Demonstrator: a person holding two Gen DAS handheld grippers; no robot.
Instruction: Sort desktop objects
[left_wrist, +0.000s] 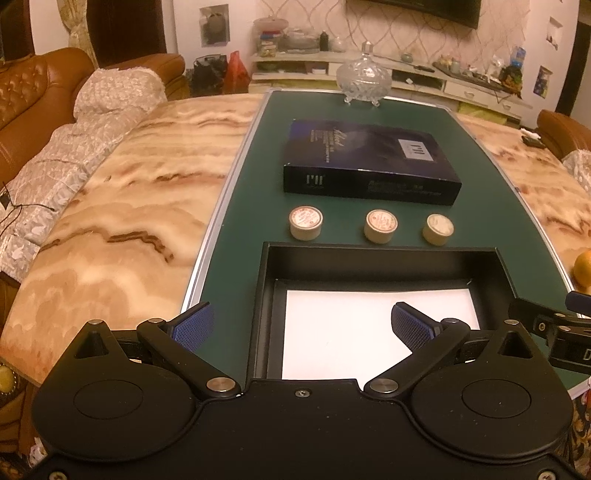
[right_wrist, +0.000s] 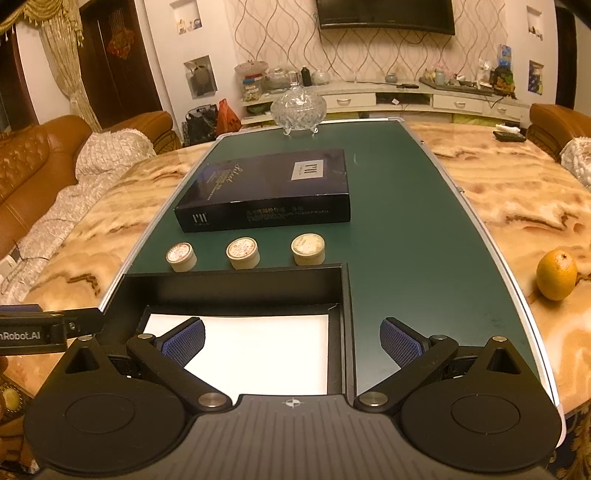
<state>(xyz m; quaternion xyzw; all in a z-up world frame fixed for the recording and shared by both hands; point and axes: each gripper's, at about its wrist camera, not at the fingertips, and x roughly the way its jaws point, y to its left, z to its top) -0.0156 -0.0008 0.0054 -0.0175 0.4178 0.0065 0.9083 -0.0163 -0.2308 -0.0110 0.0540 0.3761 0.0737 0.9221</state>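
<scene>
Left gripper (left_wrist: 302, 326) and right gripper (right_wrist: 292, 341) both spread wide, holding nothing, poised over the black open tray with white paper liner (left_wrist: 380, 254) at the green mat's (left_wrist: 251, 206) near edge. Three small round cream tins (left_wrist: 381, 226) line up just beyond the tray, handy for either gripper; tray holds only paper.

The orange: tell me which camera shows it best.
The right wrist view. There the whole orange sits in plain sight on the marble table, just off the green mat. The left wrist view catches only a sliver at its right edge.

Black grippers, blue textured fingers (left_wrist: 194, 326)
</scene>
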